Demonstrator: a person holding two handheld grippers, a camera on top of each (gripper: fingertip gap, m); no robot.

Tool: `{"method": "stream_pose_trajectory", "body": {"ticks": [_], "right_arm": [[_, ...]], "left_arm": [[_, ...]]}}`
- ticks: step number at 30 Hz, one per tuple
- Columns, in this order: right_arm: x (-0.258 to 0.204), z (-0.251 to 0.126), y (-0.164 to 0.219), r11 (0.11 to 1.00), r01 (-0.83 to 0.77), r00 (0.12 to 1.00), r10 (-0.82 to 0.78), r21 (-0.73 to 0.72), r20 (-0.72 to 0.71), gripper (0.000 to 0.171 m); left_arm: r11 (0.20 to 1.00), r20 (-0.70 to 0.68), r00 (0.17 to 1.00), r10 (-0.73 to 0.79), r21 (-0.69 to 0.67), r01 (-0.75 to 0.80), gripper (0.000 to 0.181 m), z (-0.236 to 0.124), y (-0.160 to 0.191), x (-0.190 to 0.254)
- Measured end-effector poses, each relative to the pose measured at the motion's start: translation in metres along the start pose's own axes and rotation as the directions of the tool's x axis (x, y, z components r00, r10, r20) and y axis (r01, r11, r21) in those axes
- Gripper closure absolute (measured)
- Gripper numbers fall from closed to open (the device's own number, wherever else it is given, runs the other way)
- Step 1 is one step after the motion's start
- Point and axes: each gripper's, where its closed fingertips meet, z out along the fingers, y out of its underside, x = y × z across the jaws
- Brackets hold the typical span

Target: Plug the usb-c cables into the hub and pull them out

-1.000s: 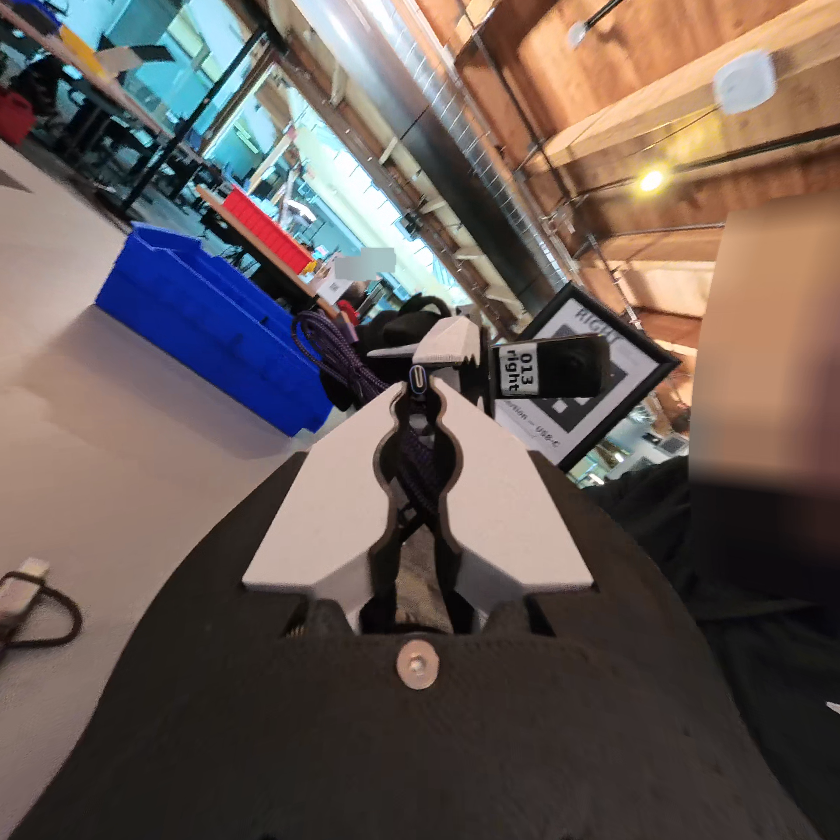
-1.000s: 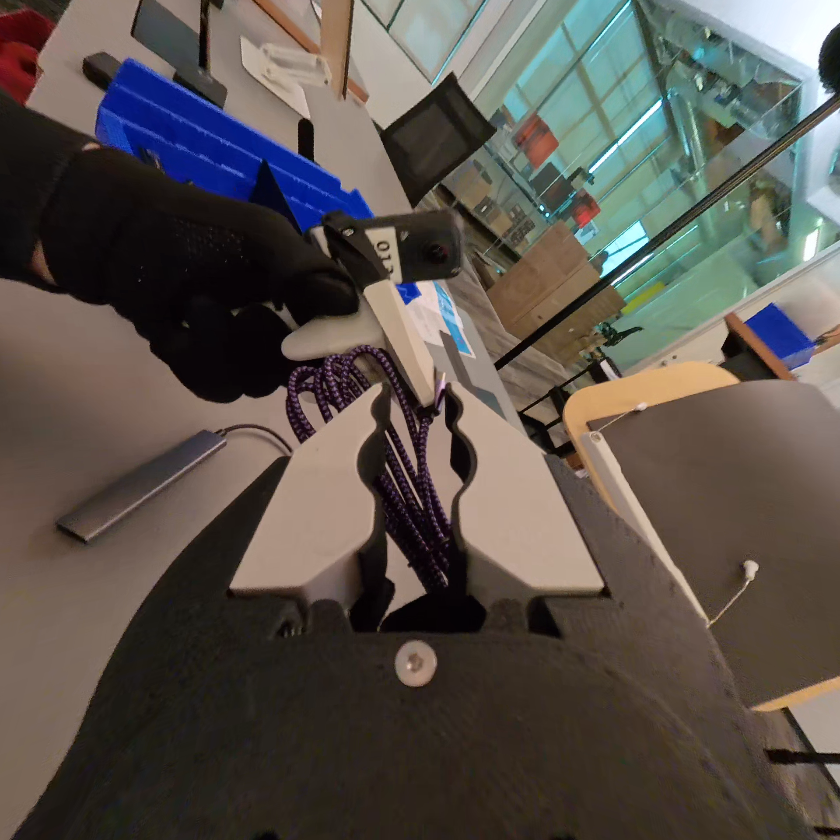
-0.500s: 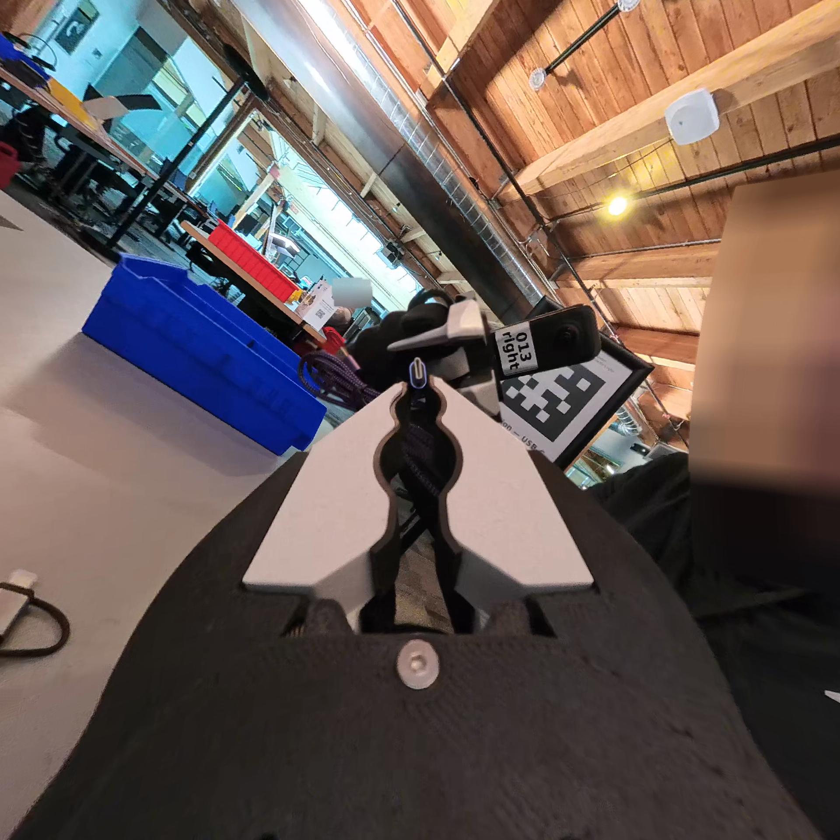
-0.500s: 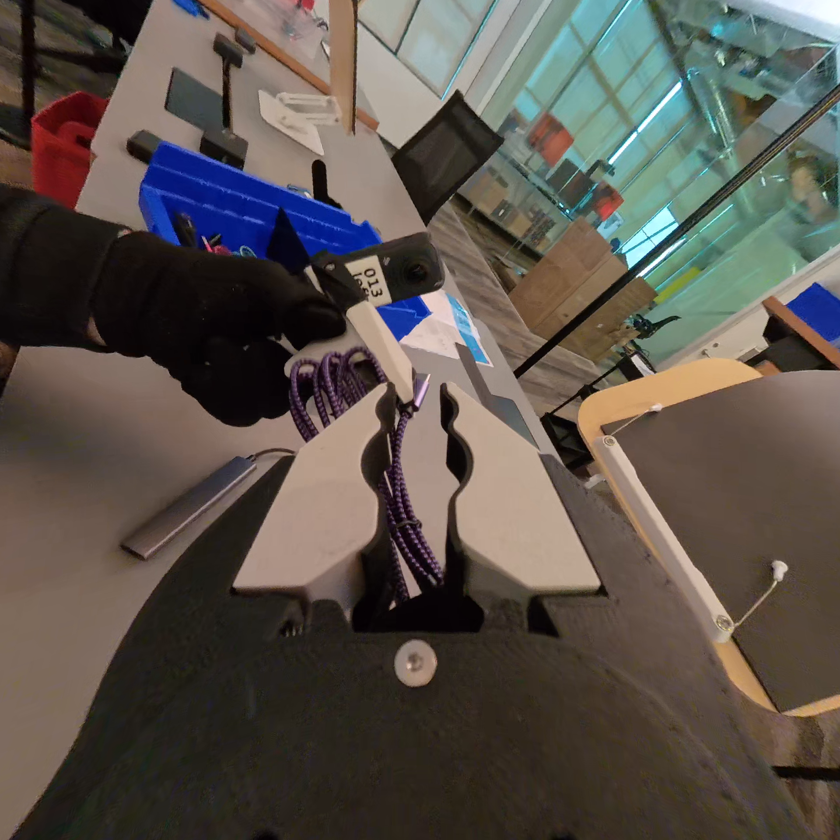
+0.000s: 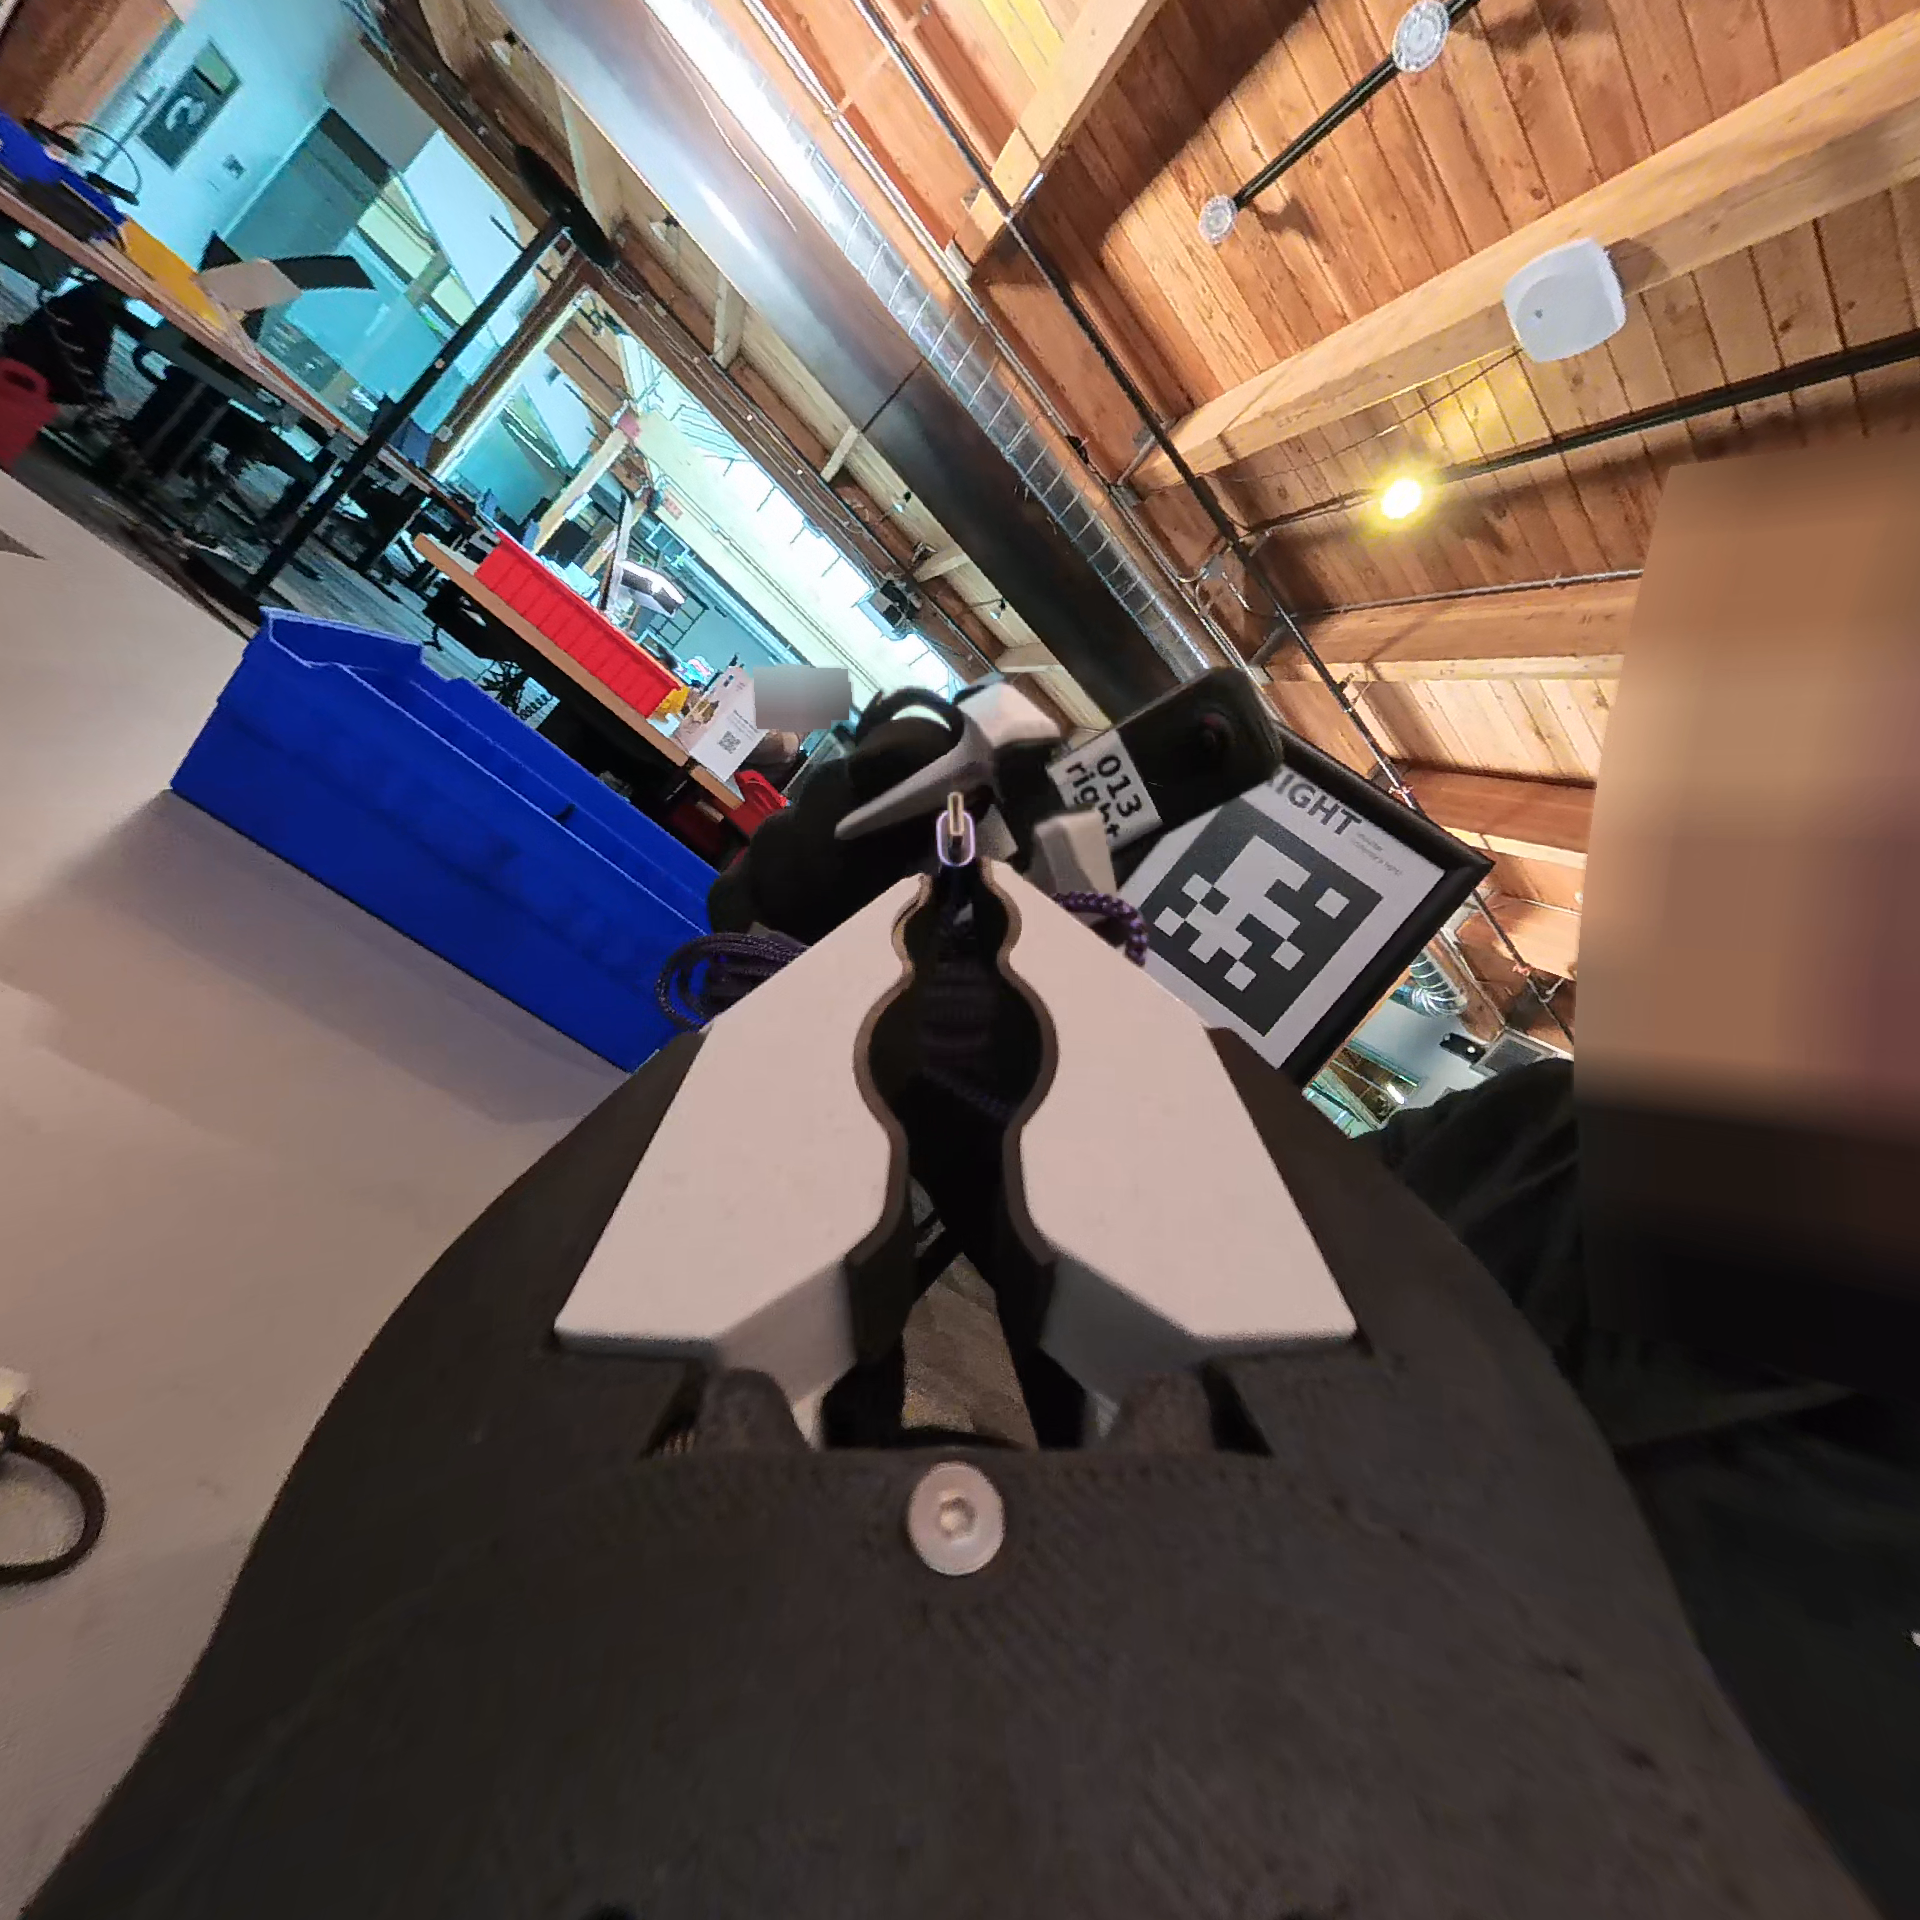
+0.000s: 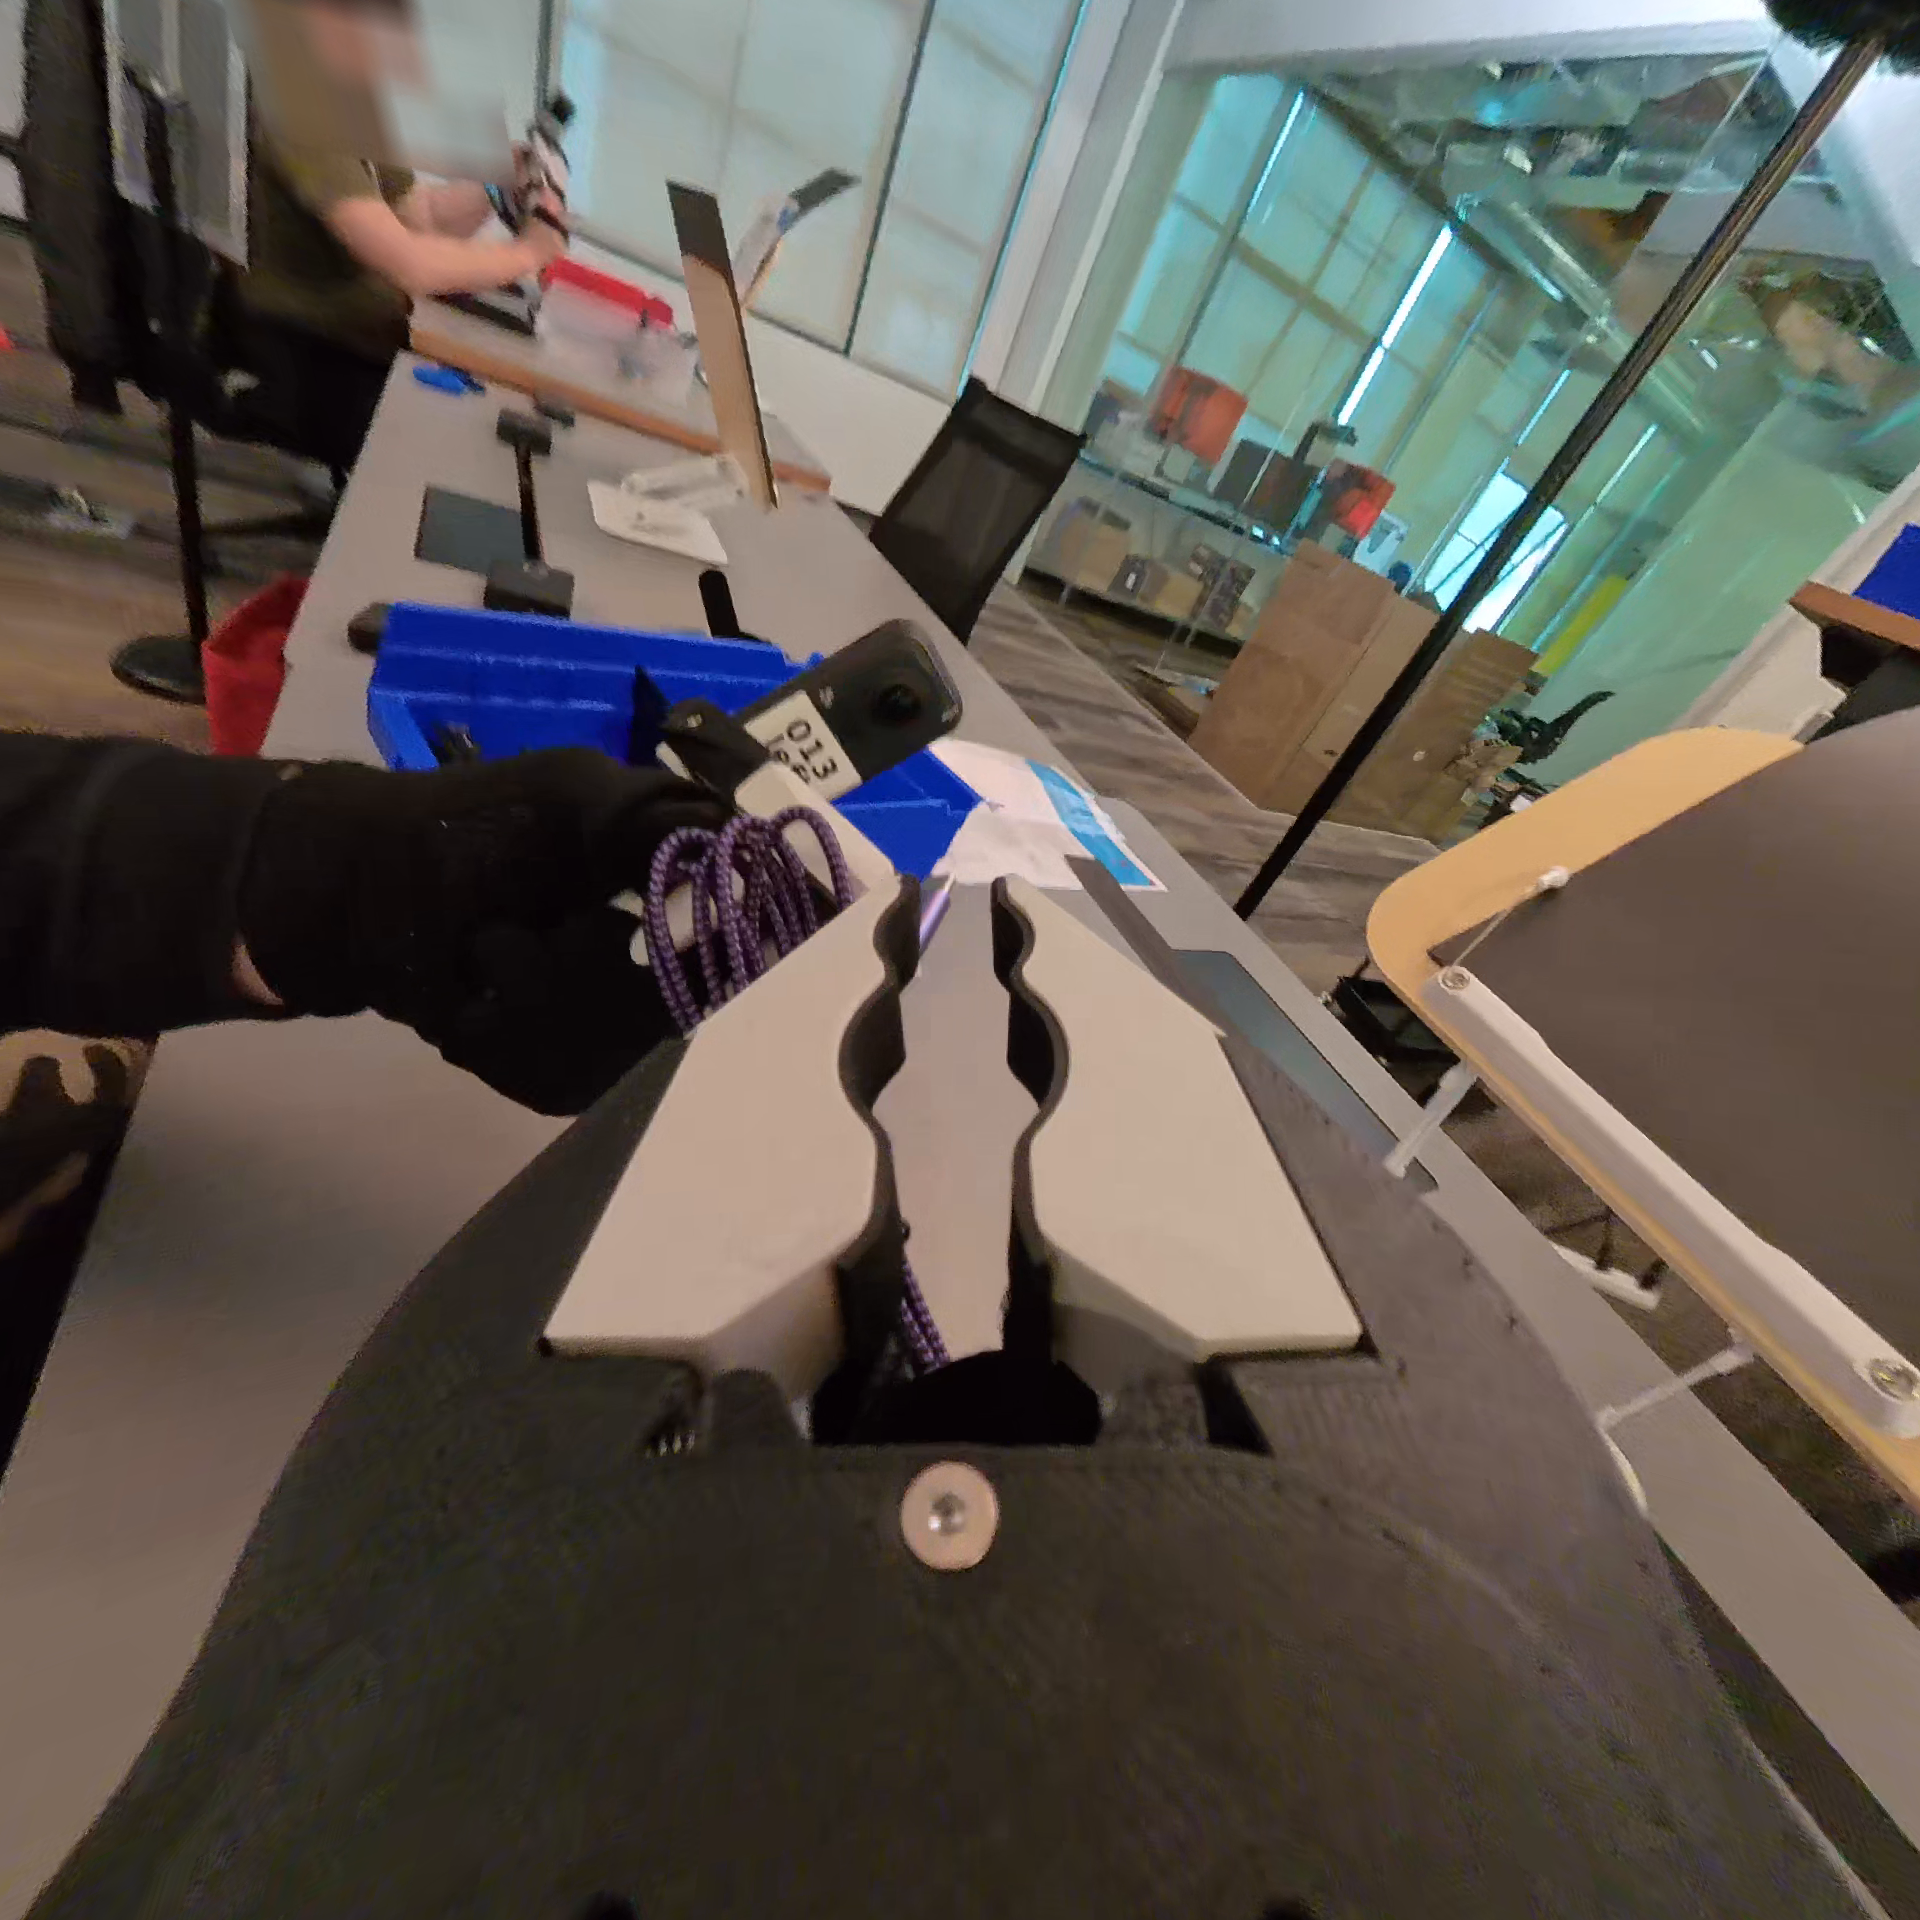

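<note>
Left tool: the left tool point(image 5: 956, 883) is clamped on a usb-c plug point(image 5: 956, 836), whose metal tip sticks out just past the fingertips
Plug axis: it runs in line with the fingers and points up and away from the table point(image 5: 208, 1143), towards the ceiling rather than any port
Cable: the purple braided cable point(image 6: 738, 914) bunches in loops beside the gloved hand point(image 6: 447, 904) that carries the left tool, and one strand crosses the base of the right tool's gap
Right tool: the right tool point(image 6: 951, 894) has its fingers apart with bare table showing between them and clamps nothing; a purple plug tip, probably the same one, lies just inside its left fingertip
Tools to each other: tip to tip, nearly touching, raised above the table near the blue bin point(image 5: 416, 810)
Hub: it is in neither view; a dark looped lead point(image 5: 52, 1517) at the left edge of the table may be its own, but I cannot tell
Coming move: judged from this, the left tool has the plug, so it must tip the plug down to lie along the table and face the hub's port
</note>
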Motion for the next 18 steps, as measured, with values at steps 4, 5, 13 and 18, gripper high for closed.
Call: {"method": "stream_pose_trajectory", "body": {"ticks": [4,5,13,18], "right_arm": [[-0.001,0.003,0.011,0.997,0.06,0.998,-0.061,-0.053,-0.019,0.166],[-0.001,0.003,0.012,0.996,0.071,0.997,-0.073,-0.057,-0.021,0.165],[-0.004,0.002,0.017,0.993,0.103,0.995,-0.103,-0.062,-0.003,0.162],[-0.006,0.003,0.011,0.997,0.064,0.998,-0.064,-0.036,0.01,0.162]], "left_arm": [[1.0,0.004,1.0,0.006,0.008,-0.006,0.178,0.003,-0.001,0.0],[1.0,0.01,1.0,0.005,0.009,-0.005,0.178,0.003,0.0,-0.001],[0.999,0.029,1.0,0.007,0.051,-0.008,0.178,0.004,-0.009,-0.003],[0.999,0.038,0.999,0.018,0.044,-0.019,0.178,0.004,-0.008,-0.002]]}}
